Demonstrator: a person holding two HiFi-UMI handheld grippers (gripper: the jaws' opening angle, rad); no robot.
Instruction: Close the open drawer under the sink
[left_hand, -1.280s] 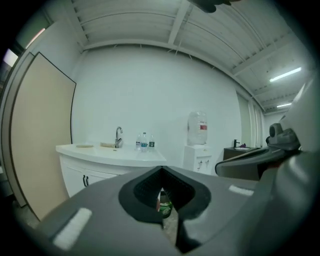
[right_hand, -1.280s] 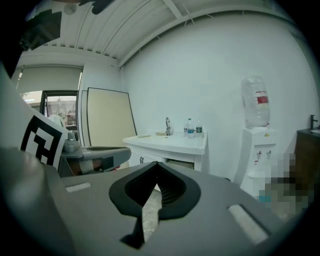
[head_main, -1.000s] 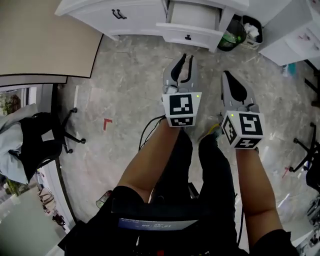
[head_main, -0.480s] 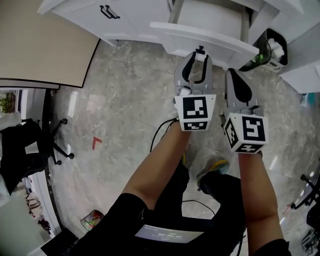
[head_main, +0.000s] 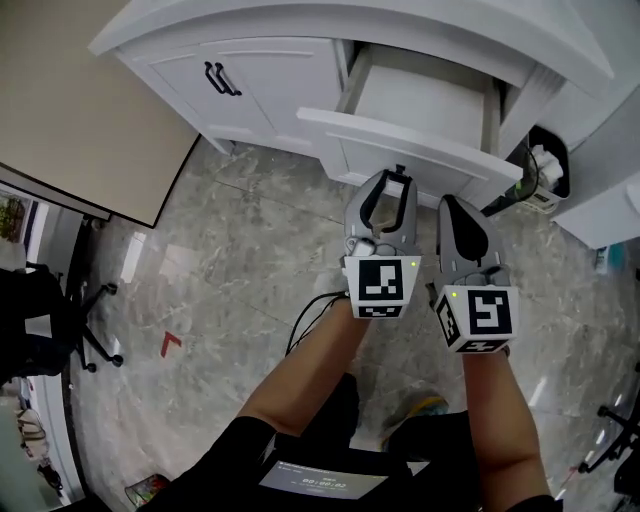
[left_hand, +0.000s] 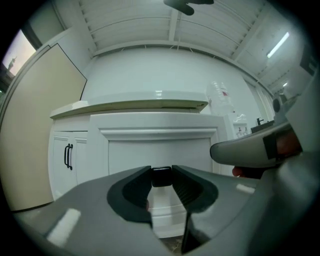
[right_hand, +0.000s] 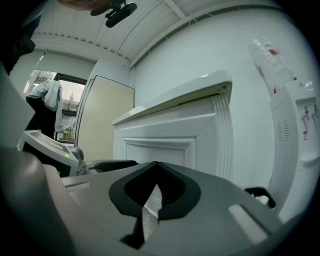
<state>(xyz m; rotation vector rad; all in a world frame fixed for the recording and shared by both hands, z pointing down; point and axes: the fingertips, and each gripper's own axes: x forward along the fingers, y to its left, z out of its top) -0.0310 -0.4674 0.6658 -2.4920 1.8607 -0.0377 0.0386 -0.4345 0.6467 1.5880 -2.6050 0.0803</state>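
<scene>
White wooden drawer (head_main: 420, 150) under white counter (head_main: 300, 25), upper centre, stands open. Left hand-held gripper (head_main: 397, 185) clamps small black knob (left_hand: 161, 176); right hand-held gripper (head_main: 447, 203) closed, empty. Push-in remains.

Readable text: none in any view.
Left cube (head_main: 381, 285): black-and-white square marker, a block pattern without letters or digits; just in front of the drawer (head_main: 420, 120).
Right cube (head_main: 477, 316): square markers of the same kind, a different pattern; in front of the drawer, to its right.
Floor mark (head_main: 170, 344): red angle shape, no writing; well left of the drawer.
Chest label (head_main: 312, 477): pale strip, print too small to read.
Bottle (left_hand: 220, 97): red patch, no words legible.
</scene>
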